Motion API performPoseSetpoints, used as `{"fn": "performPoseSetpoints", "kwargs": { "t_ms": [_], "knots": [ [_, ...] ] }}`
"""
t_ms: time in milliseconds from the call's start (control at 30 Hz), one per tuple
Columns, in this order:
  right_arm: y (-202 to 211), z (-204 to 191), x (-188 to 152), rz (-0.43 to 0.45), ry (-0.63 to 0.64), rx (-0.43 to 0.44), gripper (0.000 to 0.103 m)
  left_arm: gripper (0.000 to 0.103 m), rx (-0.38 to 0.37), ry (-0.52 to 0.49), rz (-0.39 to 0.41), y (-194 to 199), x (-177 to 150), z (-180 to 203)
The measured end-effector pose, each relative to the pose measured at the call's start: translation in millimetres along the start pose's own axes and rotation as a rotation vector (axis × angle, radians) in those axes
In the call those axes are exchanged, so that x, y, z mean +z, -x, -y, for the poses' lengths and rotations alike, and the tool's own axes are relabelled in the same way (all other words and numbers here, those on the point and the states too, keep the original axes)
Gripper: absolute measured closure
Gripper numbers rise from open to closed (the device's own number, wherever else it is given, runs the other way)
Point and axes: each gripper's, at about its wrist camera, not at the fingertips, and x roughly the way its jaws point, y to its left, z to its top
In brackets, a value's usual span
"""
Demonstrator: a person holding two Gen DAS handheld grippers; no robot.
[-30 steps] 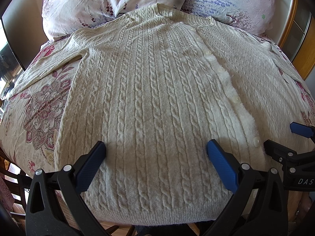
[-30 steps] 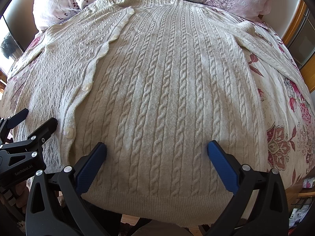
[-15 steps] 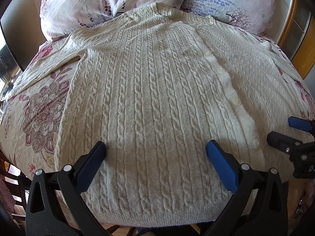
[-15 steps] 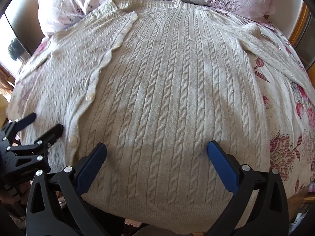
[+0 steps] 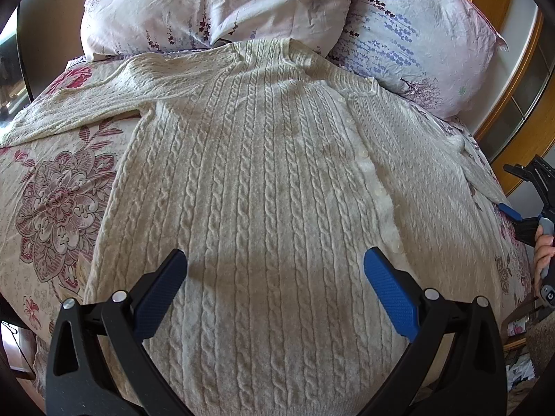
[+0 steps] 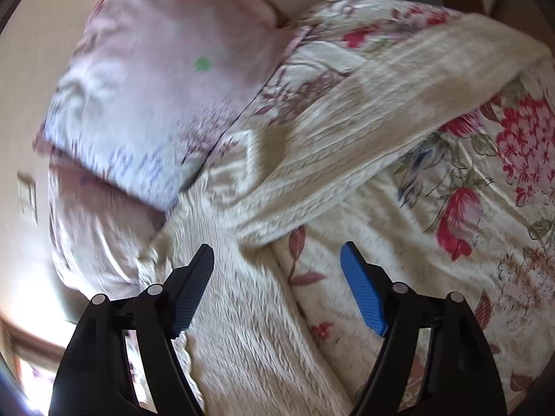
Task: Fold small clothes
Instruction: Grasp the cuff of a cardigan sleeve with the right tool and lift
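Cardigan (image 5: 263, 208): a cream cable-knit one lies flat, buttoned, on a floral bed cover (image 5: 52, 208), its neckline touching two pillows (image 5: 215, 3) at the head of the bed. The left tool (image 5: 275, 287) hovers over the lower front of the cardigan with its blue-padded fingers (image 5: 388, 293) spread wide; nothing is between them and they do not grip the knit. Just right of that tool runs the button band (image 5: 376, 187), from hem up to neckline. Farther left, one sleeve (image 5: 76, 111) stretches out across the bed cover toward the edge. At the far right edge of this view the right tool (image 5: 520, 190) appears small, held in a hand (image 5: 543, 253) beside the bed. In its own blurred view, the right tool (image 6: 277, 287) has its jaws partly apart and closing, with nothing pinched; under them lie the cardigan's side edge and bare bed cover. Beyond it the other sleeve (image 6: 381, 111) runs diagonally up and right across the red-flowered cover, with a pillow (image 6: 156, 79) to the left.
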Motion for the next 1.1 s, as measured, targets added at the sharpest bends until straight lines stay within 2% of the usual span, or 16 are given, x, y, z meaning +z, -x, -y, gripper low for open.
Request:
{"fn": "performPoseSetpoints", "kwargs": {
  "t_ms": [33, 100, 200, 233, 300, 500, 567, 633, 733, 867, 1000, 1100],
  "knots": [
    [-1.3, 12.7, 10.0, 0.010, -0.077, 0.014, 0.036, 0.002, -0.005, 0.008, 0.006, 0.0, 1.4, -0.1],
    [-3.3, 36.3, 22.7, 0.026, -0.207, 0.034, 0.039, 0.002, -0.016, 0.022, 0.019, -0.1, 4.3, -1.3],
    [-7.2, 58.8, 33.7, 0.048, -0.309, 0.034, 0.047, 0.002, -0.023, 0.043, 0.031, -0.7, 8.3, -4.0],
    [-7.5, 63.3, 36.2, 0.060, -0.323, 0.048, 0.052, 0.002, -0.021, 0.049, 0.032, -1.6, 9.3, -4.5],
    [-8.3, 68.8, 41.4, 0.077, -0.332, 0.035, 0.055, 0.002, -0.014, 0.059, 0.027, -4.2, 10.6, -6.3],
    [-8.8, 79.3, 52.6, 0.120, -0.329, 0.012, 0.072, 0.002, -0.008, 0.071, 0.018, -8.7, 13.6, -9.7],
    [-10.6, 81.6, 55.3, 0.130, -0.318, -0.002, 0.086, 0.002, -0.007, 0.070, 0.016, -9.3, 13.9, -10.0],
    [-13.5, 81.3, 57.8, 0.133, -0.303, -0.011, 0.094, 0.002, -0.011, 0.074, 0.017, -9.2, 14.2, -11.1],
    [-6.9, 65.3, 59.5, 0.179, -0.222, -0.001, 0.095, 0.002, -0.017, 0.082, 0.021, -8.1, 14.4, -13.4],
    [8.0, 12.4, 61.1, 0.225, -0.010, 0.036, 0.095, 0.002, -0.024, 0.091, 0.022, -7.0, 13.5, -16.1],
    [12.1, -47.4, 48.8, 0.218, 0.188, 0.117, 0.095, 0.002, -0.027, 0.092, 0.019, -7.4, 12.9, -16.4],
    [2.8, -86.1, 29.2, 0.166, 0.320, 0.177, 0.096, 0.002, -0.031, 0.094, 0.020, -7.1, 12.7, -16.8]
  ]
}}
